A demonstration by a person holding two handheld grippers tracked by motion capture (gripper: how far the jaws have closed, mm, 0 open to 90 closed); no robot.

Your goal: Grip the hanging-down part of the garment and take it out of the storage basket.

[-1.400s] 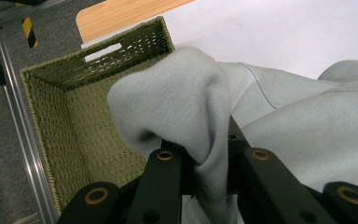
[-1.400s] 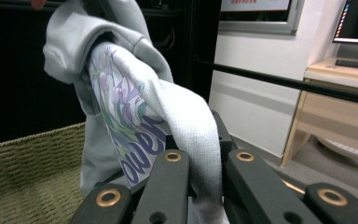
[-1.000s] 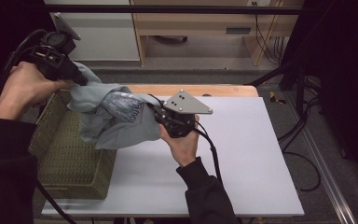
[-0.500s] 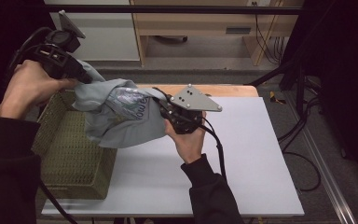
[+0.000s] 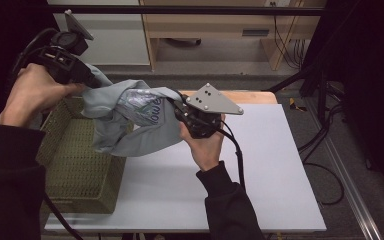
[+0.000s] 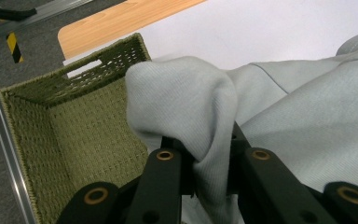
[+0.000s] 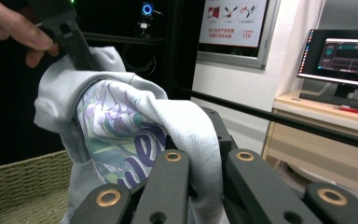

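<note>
A pale grey sweatshirt (image 5: 130, 125) with a printed front hangs stretched between both grippers above the table and the basket's right edge. My left gripper (image 5: 91, 79), held up at the far left, is shut on one fold of the sweatshirt (image 6: 205, 135). My right gripper (image 5: 176, 111), near the table's middle, is shut on another fold of the sweatshirt (image 7: 196, 135), and the print (image 7: 121, 140) faces its camera. In the right gripper view the left gripper (image 7: 77, 46) shows at the top left, clamped on the cloth.
A green woven basket (image 5: 75, 165) stands at the table's left side, under the hanging cloth; its inside (image 6: 74, 135) looks bare. The white tabletop (image 5: 260, 165) stretches to the right. A wooden strip (image 5: 260, 96) runs along the far edge.
My right gripper has risen a little with the sweatshirt fold in it, lifting the cloth higher off the table. The left gripper has stayed where it was.
</note>
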